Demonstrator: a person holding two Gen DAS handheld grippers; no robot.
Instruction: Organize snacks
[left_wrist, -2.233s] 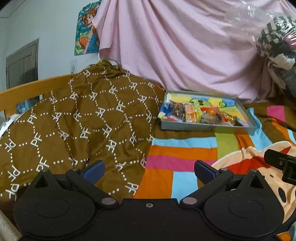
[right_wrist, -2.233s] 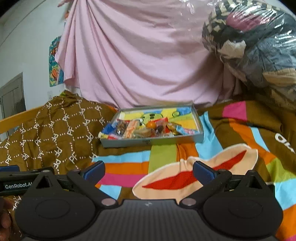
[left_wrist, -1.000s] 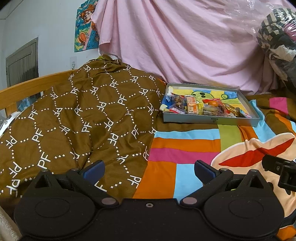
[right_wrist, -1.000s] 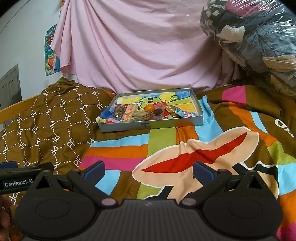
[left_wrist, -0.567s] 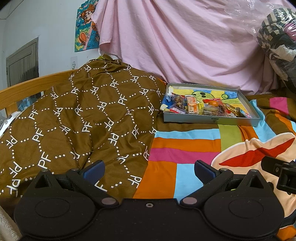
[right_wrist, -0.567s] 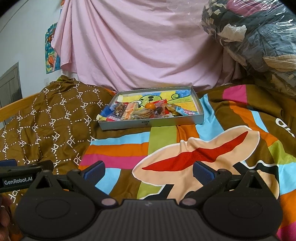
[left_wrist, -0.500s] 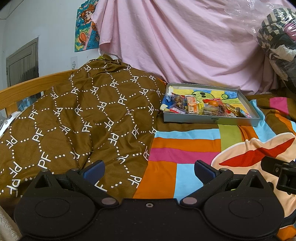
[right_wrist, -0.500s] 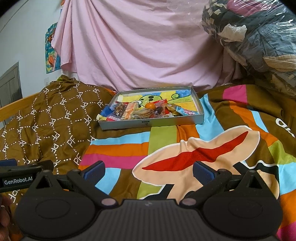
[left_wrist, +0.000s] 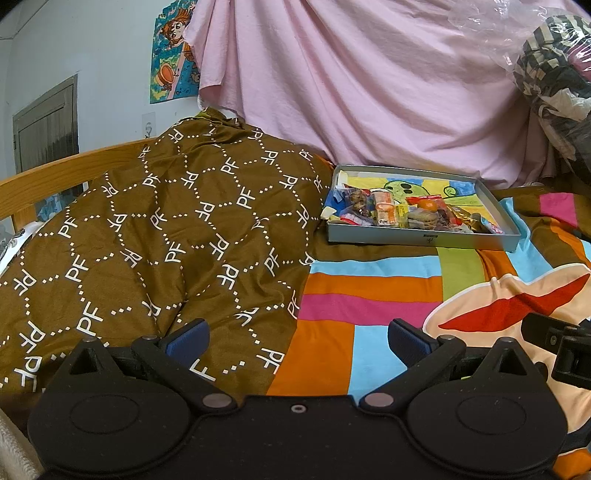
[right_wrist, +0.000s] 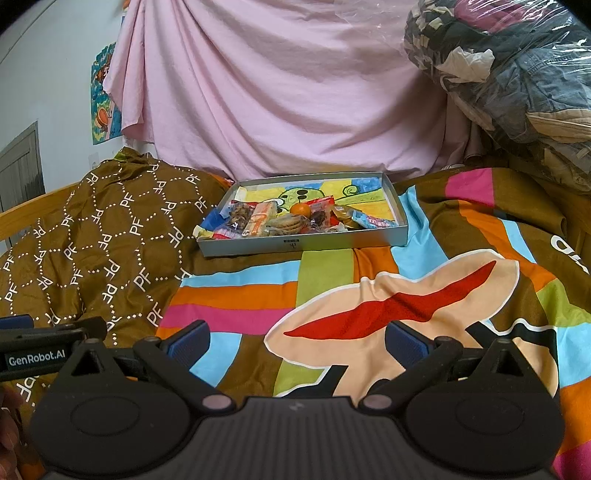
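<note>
A shallow grey tray (left_wrist: 421, 238) (right_wrist: 303, 243) with a cartoon-print floor sits far ahead on the bed. Along its near side lies a heap of wrapped snacks (left_wrist: 406, 214) (right_wrist: 284, 219), with a small orange fruit (right_wrist: 300, 209) (left_wrist: 428, 204) among them. My left gripper (left_wrist: 295, 338) is open and holds nothing, low over the bedding and well short of the tray. My right gripper (right_wrist: 295, 338) is also open and bare, over the striped blanket. The right gripper's side shows at the right edge of the left wrist view.
A brown quilt with a white PF pattern (left_wrist: 166, 236) is heaped on the left. The striped cartoon blanket (right_wrist: 369, 302) covers the bed. A pink sheet (right_wrist: 288, 92) hangs behind. Bagged clothes (right_wrist: 517, 66) are stacked at right. A wooden rail (left_wrist: 55, 173) runs along the left.
Both views tilted slightly between 2.2 s and 1 s ago, so the tray now sits a bit higher and farther. Over the last second nothing has visibly moved.
</note>
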